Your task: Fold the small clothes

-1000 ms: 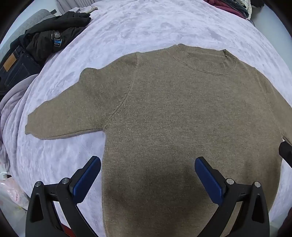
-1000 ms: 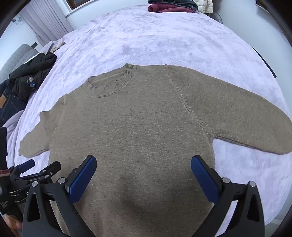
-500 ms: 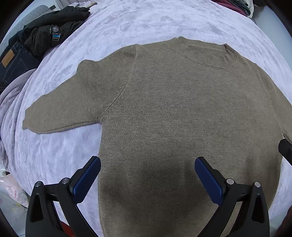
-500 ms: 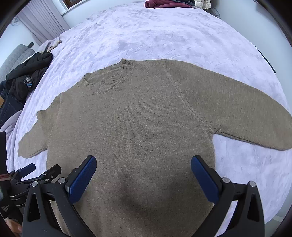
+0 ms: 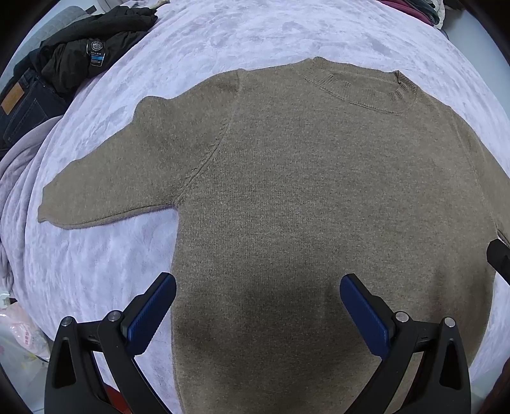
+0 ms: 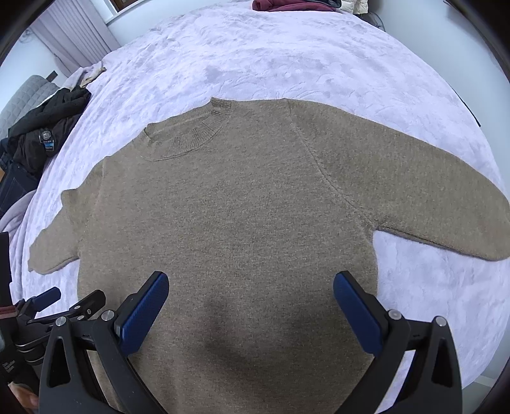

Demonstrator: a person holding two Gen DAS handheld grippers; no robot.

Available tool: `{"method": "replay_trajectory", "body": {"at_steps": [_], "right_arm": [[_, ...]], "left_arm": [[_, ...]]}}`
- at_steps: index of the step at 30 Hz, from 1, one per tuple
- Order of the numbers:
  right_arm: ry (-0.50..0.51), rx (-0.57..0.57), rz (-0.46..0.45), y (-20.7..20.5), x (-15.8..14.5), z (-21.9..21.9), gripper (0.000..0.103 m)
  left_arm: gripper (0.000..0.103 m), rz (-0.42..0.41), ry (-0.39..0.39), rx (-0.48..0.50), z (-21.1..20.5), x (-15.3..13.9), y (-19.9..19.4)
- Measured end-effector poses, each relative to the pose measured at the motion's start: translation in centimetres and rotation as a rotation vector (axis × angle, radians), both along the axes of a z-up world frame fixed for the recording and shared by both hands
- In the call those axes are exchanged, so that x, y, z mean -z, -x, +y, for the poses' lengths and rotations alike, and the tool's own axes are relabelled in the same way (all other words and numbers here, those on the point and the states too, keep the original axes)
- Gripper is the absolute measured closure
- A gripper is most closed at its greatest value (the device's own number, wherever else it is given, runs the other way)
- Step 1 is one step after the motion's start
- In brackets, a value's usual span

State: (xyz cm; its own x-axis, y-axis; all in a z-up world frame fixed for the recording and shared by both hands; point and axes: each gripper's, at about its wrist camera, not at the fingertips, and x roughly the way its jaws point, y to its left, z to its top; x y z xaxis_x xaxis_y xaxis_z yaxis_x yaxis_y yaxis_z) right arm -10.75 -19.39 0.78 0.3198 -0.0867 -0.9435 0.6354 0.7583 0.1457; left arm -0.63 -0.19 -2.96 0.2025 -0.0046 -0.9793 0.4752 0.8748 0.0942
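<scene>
While sweater [image 5: 302, 191] lies flat, left gripper [image 5: 258, 305], right gripper [image 6: 251, 302] gape wide, seemingly untouching.

The sweater [image 5: 302, 191] lies flat on the bed [image 5: 223, 35], collar away, with a clothes pile [image 5: 79, 54] far left.

This is a bedroom in a home: a wide bed is covered by a plush lilac bedspread [image 6: 287, 54] with a raised pattern. Loose clothing is heaped at its edges, with a black jacket [image 5: 95, 47] and dark jeans [image 5: 22, 108] on one side (a maroon garment [image 6: 287, 4] lies at the far end). Pleated curtains [image 6: 79, 35] hang by a window, and a grey quilted seat or headboard [image 6: 28, 95] stands beside them.
</scene>
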Motion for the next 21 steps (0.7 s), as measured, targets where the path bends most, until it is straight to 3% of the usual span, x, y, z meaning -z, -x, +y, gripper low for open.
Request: {"method": "replay_trajectory", "body": {"at_steps": [21], "right_arm": [[-0.027, 0.004, 0.013, -0.54, 0.58, 0.19, 0.0]], "left_arm": [[0.0, 0.024, -0.019, -0.012, 0.4, 0.91, -0.74]]}}
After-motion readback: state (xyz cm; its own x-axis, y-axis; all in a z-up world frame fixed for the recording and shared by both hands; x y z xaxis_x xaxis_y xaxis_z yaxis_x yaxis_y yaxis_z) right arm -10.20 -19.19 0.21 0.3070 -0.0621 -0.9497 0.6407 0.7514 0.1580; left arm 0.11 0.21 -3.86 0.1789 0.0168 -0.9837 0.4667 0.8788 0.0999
